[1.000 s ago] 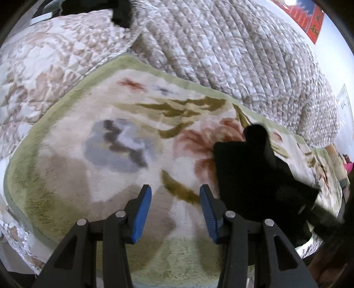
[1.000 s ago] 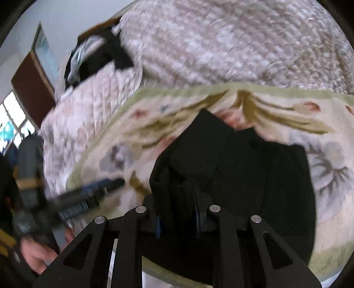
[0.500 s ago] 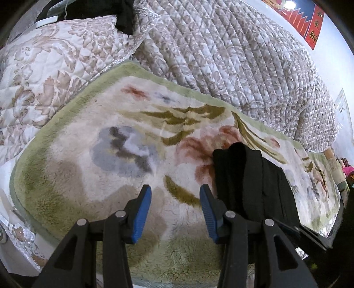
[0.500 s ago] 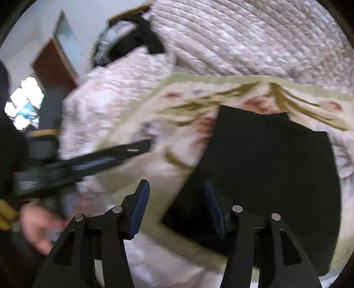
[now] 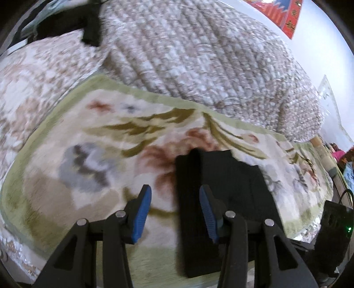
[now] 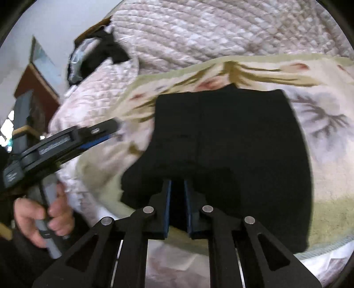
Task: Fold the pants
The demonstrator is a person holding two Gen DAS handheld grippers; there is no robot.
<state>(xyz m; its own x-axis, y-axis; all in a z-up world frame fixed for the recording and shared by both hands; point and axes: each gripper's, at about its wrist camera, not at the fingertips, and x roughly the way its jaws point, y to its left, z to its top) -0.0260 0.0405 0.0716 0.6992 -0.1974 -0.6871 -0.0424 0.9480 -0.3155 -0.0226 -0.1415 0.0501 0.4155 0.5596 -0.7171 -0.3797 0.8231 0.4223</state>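
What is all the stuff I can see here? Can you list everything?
folded pants: one, black, lying on the floral blanket near its front edge
floral blanket: one, cream with a green border and pink and grey flowers, spread on the bed
quilted bedspread: one, beige and white, bunched up behind the blanket
dark clothes: one pile, black, at the far corner of the bed
wall hanging: one, red, on the white wall
left hand-held gripper: one, black with blue pads, open, empty, over the pants' left edge
right hand-held gripper: one, black with blue pads, shut on the pants' near edge
left hand: one, holding the left gripper's handle
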